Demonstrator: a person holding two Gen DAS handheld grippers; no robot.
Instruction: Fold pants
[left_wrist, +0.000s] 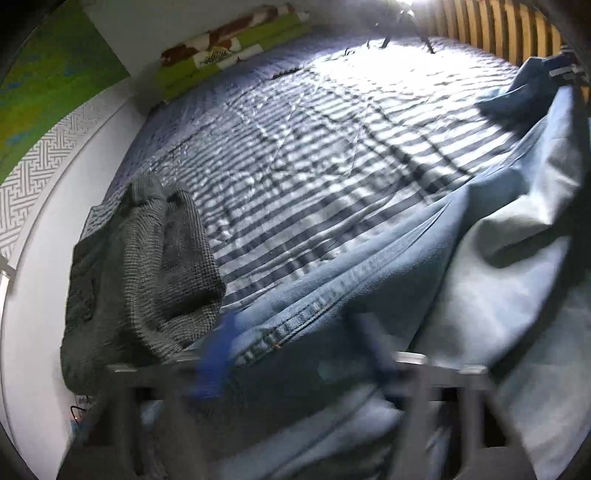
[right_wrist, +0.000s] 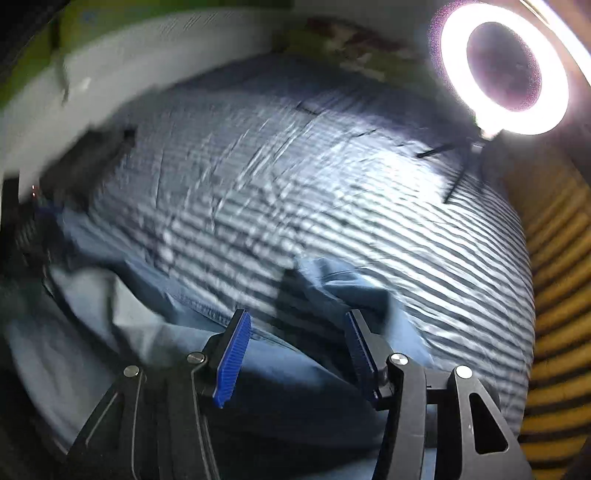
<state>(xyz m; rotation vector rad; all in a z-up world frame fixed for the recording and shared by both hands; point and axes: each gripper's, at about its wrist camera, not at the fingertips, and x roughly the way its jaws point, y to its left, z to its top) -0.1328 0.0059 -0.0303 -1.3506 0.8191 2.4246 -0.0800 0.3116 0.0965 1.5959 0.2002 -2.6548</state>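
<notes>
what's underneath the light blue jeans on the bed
The jeans lie on the blue-and-white striped bedsheet, which shows bare beyond them. Whatever sits directly beneath the denim is covered. The dark knitted garment lies beside them, not under, as far as shows.

A bed covered with a blue-and-white striped sheet (left_wrist: 314, 155) is seen. At its near left, a dark grey knitted garment (left_wrist: 144, 266) is laid. A green patterned roll, possibly a blanket (left_wrist: 236, 48), is set along the far wall. A lit ring light (right_wrist: 504, 68) is stood far right, beside wooden slats (left_wrist: 491, 29).
</notes>
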